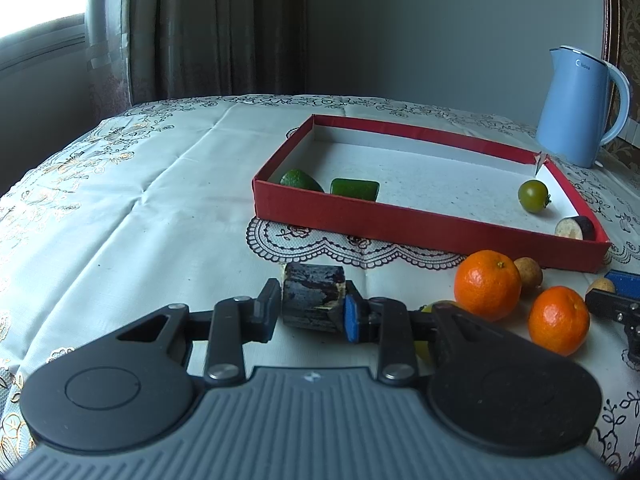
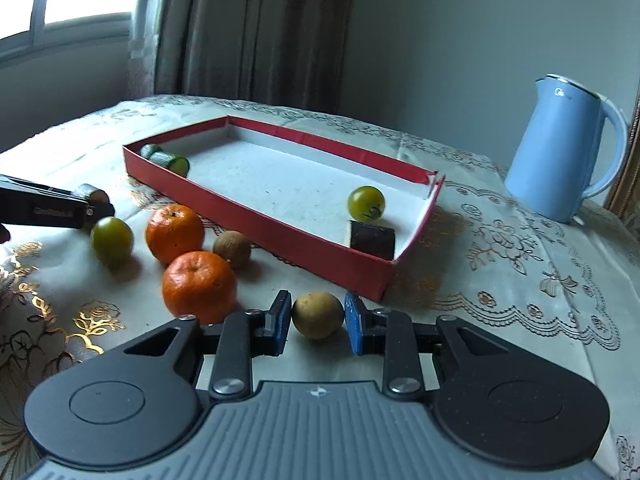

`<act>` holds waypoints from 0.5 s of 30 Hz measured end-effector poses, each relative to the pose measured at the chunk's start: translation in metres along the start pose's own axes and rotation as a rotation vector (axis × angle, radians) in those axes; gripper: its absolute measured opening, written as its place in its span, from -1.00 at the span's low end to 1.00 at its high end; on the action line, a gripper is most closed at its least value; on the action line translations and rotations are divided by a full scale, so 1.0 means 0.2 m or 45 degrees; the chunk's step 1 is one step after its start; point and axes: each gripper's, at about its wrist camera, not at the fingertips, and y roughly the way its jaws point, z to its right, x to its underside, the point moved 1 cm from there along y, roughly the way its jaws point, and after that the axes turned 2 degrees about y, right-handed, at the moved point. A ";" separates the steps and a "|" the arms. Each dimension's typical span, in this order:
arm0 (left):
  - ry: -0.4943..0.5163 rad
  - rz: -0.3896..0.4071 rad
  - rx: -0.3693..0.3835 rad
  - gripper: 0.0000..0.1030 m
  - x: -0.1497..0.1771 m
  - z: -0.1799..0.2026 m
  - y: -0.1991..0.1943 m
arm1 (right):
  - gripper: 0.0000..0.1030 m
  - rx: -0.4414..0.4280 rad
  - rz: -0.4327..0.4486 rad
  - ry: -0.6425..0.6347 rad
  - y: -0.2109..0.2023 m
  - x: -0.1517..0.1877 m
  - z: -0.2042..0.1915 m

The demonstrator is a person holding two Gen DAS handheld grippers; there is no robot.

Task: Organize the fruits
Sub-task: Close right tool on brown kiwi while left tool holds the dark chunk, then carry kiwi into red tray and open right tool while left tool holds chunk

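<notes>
Just in front of the red tray (image 1: 420, 222), the left tongs (image 1: 310, 306) clamp a dark eggplant chunk (image 1: 314, 296) across its flat cut ends; it looks stiff and light, its skin probably slick. The right tongs (image 2: 318, 318) sit narrow around a small tan fruit (image 2: 317, 315) on the desk (image 2: 500, 280), pads close, contact unclear. Round and rollable, it wants a grip across the middle.
</notes>
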 end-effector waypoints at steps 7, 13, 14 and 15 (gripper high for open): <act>0.011 0.000 0.016 -0.43 0.00 0.00 0.00 | -0.47 0.004 -0.011 0.003 0.01 0.00 0.00; 0.010 0.000 0.018 -0.43 0.00 0.00 0.00 | -0.48 -0.007 0.011 0.052 -0.02 -0.01 0.02; 0.011 0.000 0.018 -0.43 0.00 0.00 0.00 | -0.48 -0.006 0.026 0.047 -0.03 -0.02 0.02; 0.011 0.000 0.019 -0.43 0.00 0.00 0.00 | -0.48 -0.008 0.035 0.045 -0.04 -0.03 0.01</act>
